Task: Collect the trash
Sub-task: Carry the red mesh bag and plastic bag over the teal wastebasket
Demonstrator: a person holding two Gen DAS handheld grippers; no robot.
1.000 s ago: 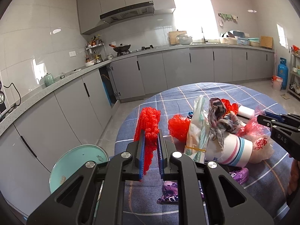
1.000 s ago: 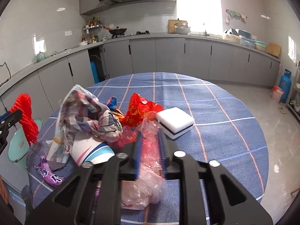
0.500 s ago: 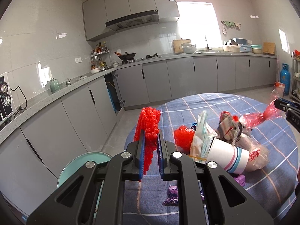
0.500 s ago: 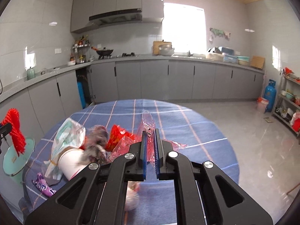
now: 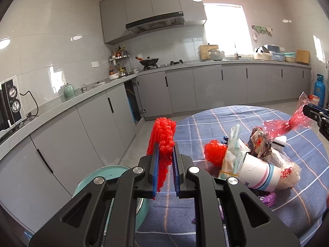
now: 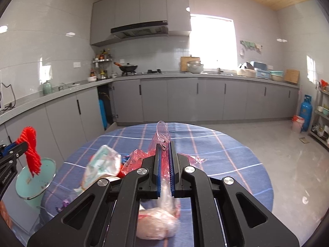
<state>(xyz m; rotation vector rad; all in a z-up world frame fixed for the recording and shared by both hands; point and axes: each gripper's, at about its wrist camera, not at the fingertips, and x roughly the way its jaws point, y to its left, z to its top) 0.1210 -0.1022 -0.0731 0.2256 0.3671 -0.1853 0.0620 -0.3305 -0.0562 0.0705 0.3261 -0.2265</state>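
The round surface (image 5: 236,119), covered in a blue checked cloth, carries a heap of trash at its near left side: a white paper cup (image 5: 258,169) lying on its side, a crumpled wrapper (image 5: 260,144) and a red mesh ball (image 5: 214,154). A teal bin (image 6: 36,178) stands on the floor just beside the surface. The right hand-held gripper (image 6: 165,164) is clamped on a red-tinted plastic bag (image 6: 158,224), which hangs from its blue pads above the cloth. The left hand-held gripper (image 5: 165,164) is clamped on a red foam net (image 5: 163,138), held above the bin's rim.
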